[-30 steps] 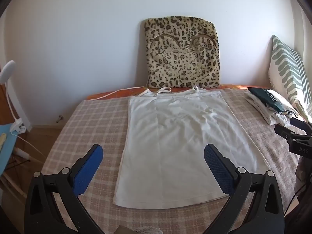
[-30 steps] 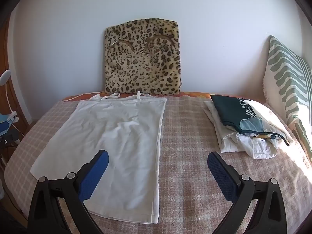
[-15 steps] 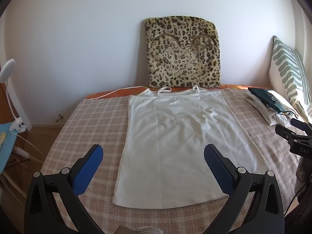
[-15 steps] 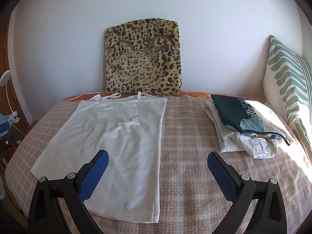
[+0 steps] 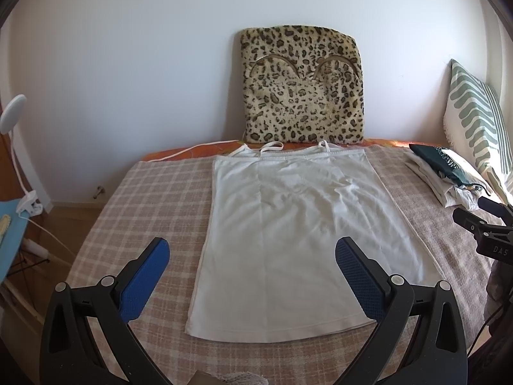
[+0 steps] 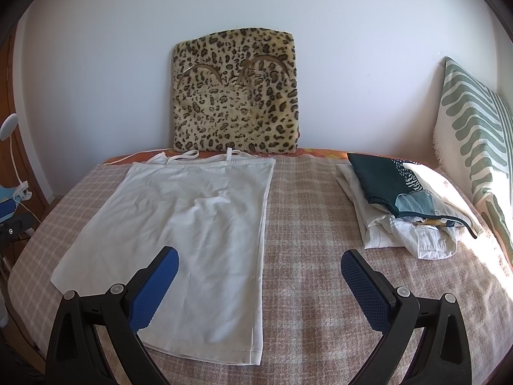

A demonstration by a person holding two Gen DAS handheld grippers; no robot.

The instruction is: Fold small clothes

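Note:
A white strappy top lies flat and spread out on the checked blanket, straps toward the wall, hem nearest me. My left gripper hovers open above the hem end, its blue pads wide apart and holding nothing. In the right wrist view the same top lies left of centre. My right gripper is open too, over the top's right edge and the bare blanket. The right gripper's black frame shows at the right edge of the left wrist view.
A leopard-print cushion leans on the wall behind the top. A pile of folded clothes with a dark teal piece on it sits at the right, beside a green-striped pillow. A white clip lamp and blue board stand off the bed's left side.
Both grippers have drifted only very slightly; the top and the pile lie as before, and both grippers stay open.

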